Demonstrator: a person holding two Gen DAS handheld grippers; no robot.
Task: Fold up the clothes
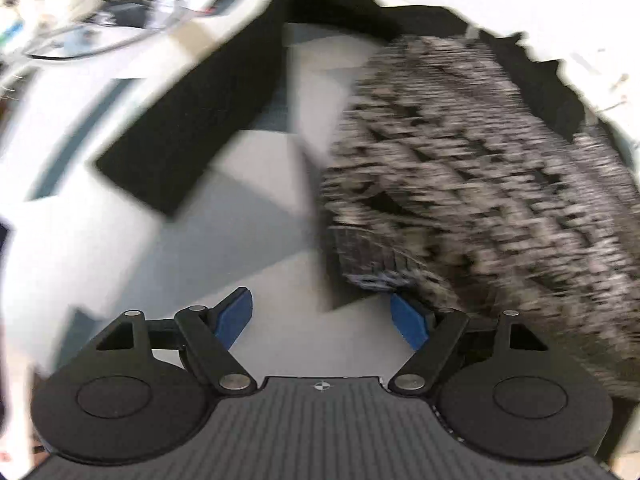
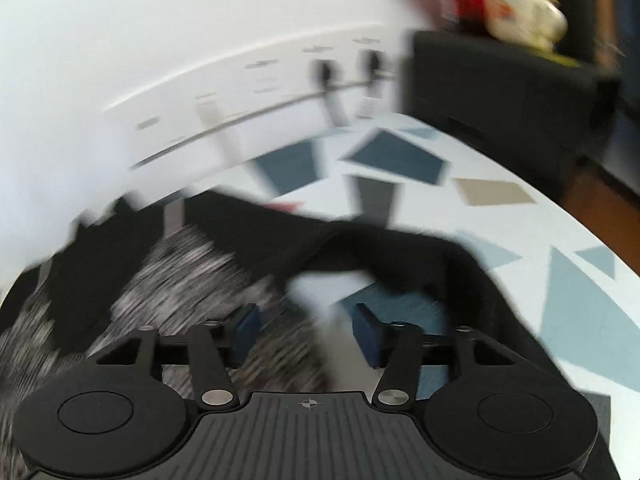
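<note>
Two garments, both unfolded as far as I can judge: a black-and-white knit (image 1: 480,168) and a black garment (image 1: 192,120) with it, spread loose on a table (image 2: 520,232) with a geometric pattern; the blur keeps me from saying whether they are one piece or two. Progress: early. No neat crease or stacked layer shows, so I take all the folding to be ahead. Left gripper (image 1: 320,320): jaws apart, nothing between them; bare table lies in the gap. The knit sits to the right of and ahead of my left fingers, its ribbed hem at or over the right pad (image 1: 408,326), though I cannot tell whether it truly touches. The black strip runs well ahead and to the left. Right gripper (image 2: 308,332): jaws apart, holding nothing. The knit lies under and to the left of my left pad (image 2: 246,330) there; a black sleeve-like band (image 2: 380,248) arches just ahead of both fingers, curving down past the right one. Both views are motion-smeared.
</note>
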